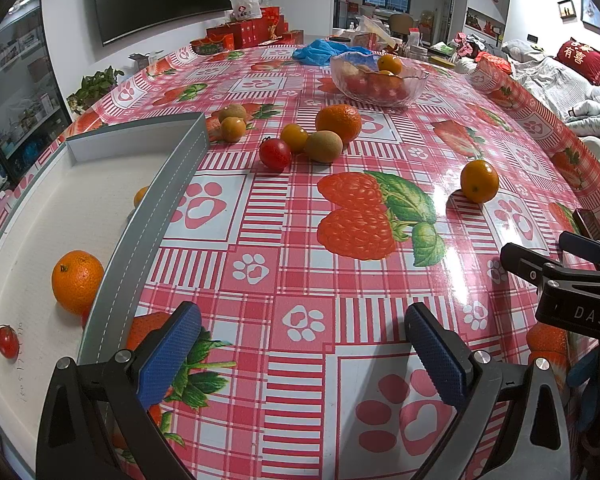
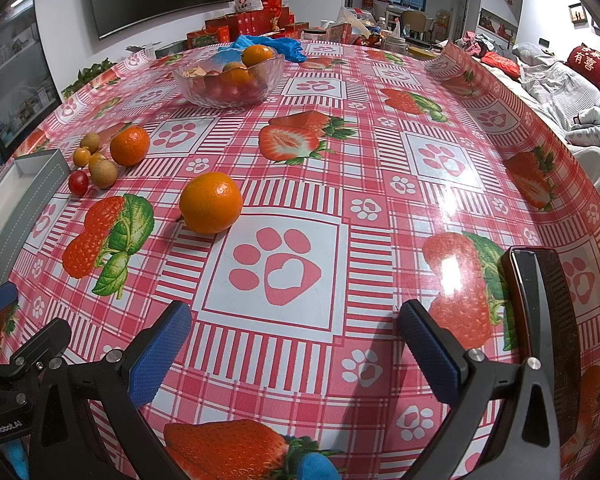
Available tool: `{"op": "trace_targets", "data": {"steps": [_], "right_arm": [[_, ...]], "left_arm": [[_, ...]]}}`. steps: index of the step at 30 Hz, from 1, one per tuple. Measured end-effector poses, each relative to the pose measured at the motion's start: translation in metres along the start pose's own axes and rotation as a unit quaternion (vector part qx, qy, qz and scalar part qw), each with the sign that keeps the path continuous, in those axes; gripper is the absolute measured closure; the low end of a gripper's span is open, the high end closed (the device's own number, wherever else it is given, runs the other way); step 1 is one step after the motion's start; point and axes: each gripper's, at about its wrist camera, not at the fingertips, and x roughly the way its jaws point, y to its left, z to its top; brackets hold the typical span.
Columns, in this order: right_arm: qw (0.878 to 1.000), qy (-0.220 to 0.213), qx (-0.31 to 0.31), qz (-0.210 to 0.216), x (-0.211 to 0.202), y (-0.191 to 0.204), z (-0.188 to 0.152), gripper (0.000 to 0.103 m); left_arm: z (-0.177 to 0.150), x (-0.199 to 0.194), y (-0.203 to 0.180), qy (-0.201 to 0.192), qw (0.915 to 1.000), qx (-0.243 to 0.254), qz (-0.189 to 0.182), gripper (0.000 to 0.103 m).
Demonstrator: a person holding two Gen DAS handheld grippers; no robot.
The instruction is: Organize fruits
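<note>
I see my left tongs [image 1: 300,356] spread wide and empty at the bottom of the frame, low over the counter covered in red-and-white strawberry-print oilcloth [image 1: 308,264]. The grey-walled white tray [image 1: 156,200] fills the left side, its rim just beside the left pad, holding a round orange mandarin [image 1: 77,281] and a small red cherry tomato [image 1: 7,342]. My right tongs [image 2: 294,354] also gape empty, bare cloth between them and the lone orange mandarin [image 2: 211,202] centre-left. A loose fruit cluster [image 1: 300,136] sits upper centre before the clear glass bowl [image 1: 378,76].
</note>
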Motion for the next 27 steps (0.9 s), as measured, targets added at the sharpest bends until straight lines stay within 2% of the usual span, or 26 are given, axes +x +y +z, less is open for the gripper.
{"op": "trace_targets", "data": {"steps": [27], "right_arm": [[1.0, 0.0, 0.0, 0.0, 0.0005, -0.0008, 0.0006, 0.0]], "left_arm": [[0.0017, 0.0005, 0.0018, 0.009, 1.0, 0.001, 0.001, 0.001]]}}
